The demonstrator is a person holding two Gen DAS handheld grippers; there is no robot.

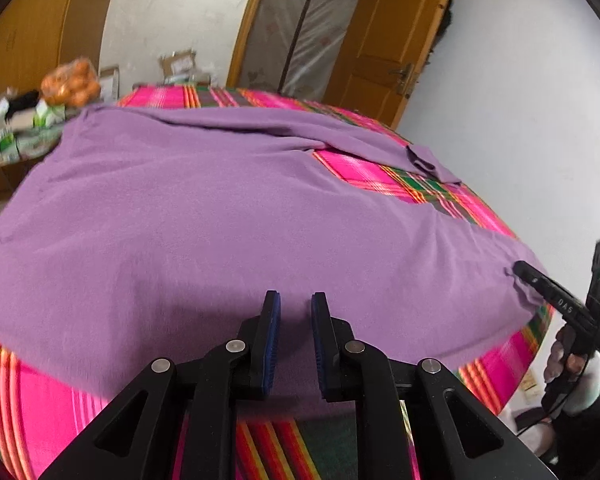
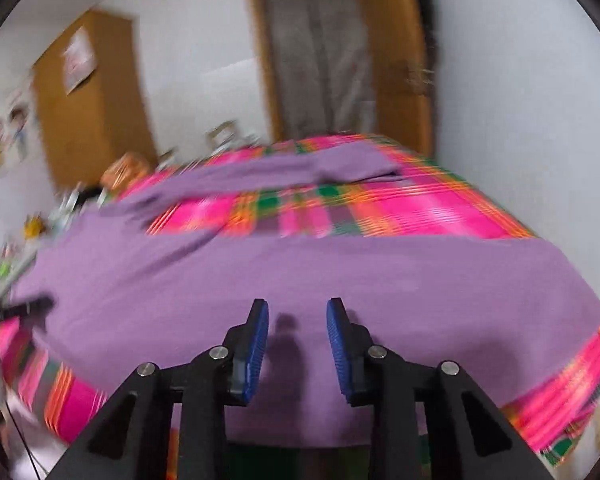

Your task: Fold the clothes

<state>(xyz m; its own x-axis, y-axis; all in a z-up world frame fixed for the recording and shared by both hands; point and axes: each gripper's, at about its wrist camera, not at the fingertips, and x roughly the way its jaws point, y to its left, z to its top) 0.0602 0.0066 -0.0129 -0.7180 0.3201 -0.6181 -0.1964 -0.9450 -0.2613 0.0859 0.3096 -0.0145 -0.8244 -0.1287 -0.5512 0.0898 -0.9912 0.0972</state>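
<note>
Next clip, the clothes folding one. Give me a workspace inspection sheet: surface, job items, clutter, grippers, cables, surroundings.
Surface: pink plaid tablecloth covers the table.
Job's things: purple garment spread flat, one sleeve lying out to the side.
Clutter: bag of oranges and small boxes at the far left.
Grippers: left gripper jaws narrowly apart, empty; right gripper open, empty, view blurred.
Cables: thin dark cable below the person's hand.
Surroundings: wooden door, white wall.

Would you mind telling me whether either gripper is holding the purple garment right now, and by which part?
Nothing is held. The left gripper and right gripper both show an empty gap between their pads, above the purple garment's near hem.
</note>
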